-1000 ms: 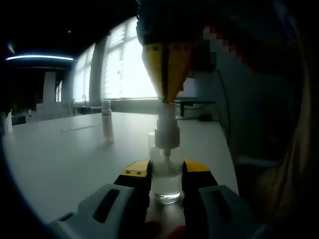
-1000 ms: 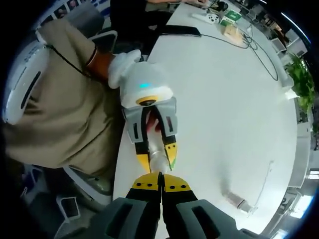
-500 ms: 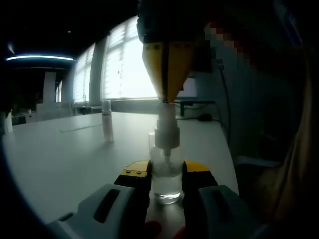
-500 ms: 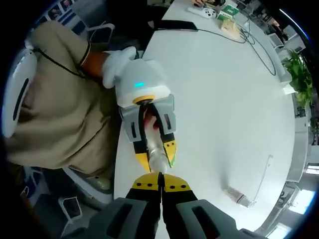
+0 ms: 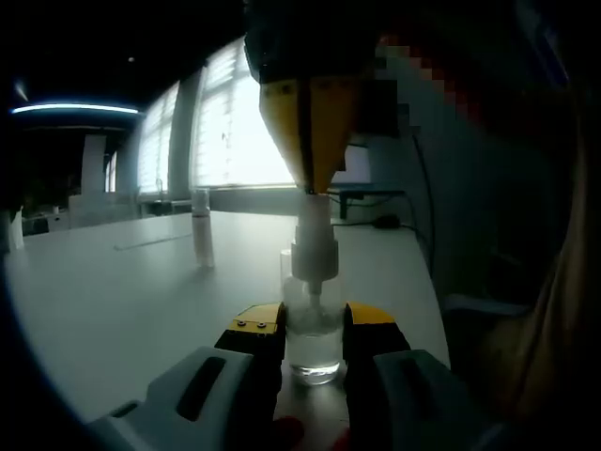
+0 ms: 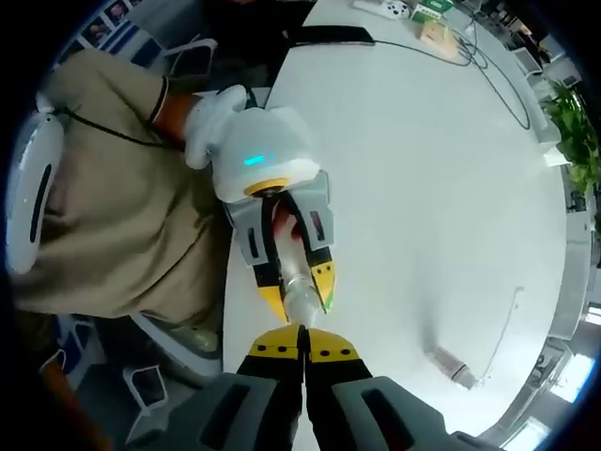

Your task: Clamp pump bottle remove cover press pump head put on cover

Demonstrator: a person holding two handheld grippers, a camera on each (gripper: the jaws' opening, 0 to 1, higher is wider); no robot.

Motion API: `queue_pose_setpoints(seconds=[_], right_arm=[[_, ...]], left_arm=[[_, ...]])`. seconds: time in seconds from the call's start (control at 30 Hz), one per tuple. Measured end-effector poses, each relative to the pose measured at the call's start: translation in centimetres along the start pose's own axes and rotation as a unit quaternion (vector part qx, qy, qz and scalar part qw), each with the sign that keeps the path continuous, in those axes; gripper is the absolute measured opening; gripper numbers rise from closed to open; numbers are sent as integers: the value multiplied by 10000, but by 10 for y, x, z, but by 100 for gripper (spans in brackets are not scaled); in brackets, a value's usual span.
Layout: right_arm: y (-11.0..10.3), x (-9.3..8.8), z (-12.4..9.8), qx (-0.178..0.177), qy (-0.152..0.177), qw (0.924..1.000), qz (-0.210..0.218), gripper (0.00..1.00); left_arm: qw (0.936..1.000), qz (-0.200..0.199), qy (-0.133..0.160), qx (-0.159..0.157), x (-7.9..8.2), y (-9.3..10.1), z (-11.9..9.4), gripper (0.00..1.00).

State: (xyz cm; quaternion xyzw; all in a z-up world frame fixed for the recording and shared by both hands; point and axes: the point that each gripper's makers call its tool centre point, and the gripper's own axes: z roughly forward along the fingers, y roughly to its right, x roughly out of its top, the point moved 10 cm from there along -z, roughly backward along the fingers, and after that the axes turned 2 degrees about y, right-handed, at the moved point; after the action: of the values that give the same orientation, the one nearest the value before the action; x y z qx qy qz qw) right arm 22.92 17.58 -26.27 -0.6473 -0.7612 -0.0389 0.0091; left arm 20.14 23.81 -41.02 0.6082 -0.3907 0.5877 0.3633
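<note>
A clear pump bottle (image 5: pixel 313 349) with a white pump head (image 5: pixel 314 252) stands on the white table (image 5: pixel 122 301). My left gripper (image 5: pixel 313 324) is shut on its glass body. From above, my right gripper (image 5: pixel 314 183) comes down with its yellow jaws shut together, their tips resting on the top of the pump head. The clear cover (image 5: pixel 201 229) stands apart, farther back on the table. In the right gripper view, my right gripper (image 6: pixel 302 334) points down at the bottle (image 6: pixel 300 303) held by the left gripper (image 6: pixel 299 299); the cover (image 6: pixel 454 367) sits off to the right.
A person in beige clothes (image 6: pixel 122 225) with a white glove (image 6: pixel 211 117) holds the left gripper at the table's edge (image 6: pixel 225 310). A black cable (image 6: pixel 470 75) and small items lie at the far end. Bright windows (image 5: pixel 235 132) stand behind the table.
The right gripper's yellow tips have shifted slightly left over the pump head. The bottle stays clamped and the cover has not moved.
</note>
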Motion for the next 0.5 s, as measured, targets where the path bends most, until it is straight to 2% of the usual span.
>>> queue_pose_setpoints(seconds=[0.5], right_arm=[[-4, 2, 0, -74, -120, 9999, -79, 0]], left_arm=[[10000, 1, -4, 9, 0, -1, 0, 15]])
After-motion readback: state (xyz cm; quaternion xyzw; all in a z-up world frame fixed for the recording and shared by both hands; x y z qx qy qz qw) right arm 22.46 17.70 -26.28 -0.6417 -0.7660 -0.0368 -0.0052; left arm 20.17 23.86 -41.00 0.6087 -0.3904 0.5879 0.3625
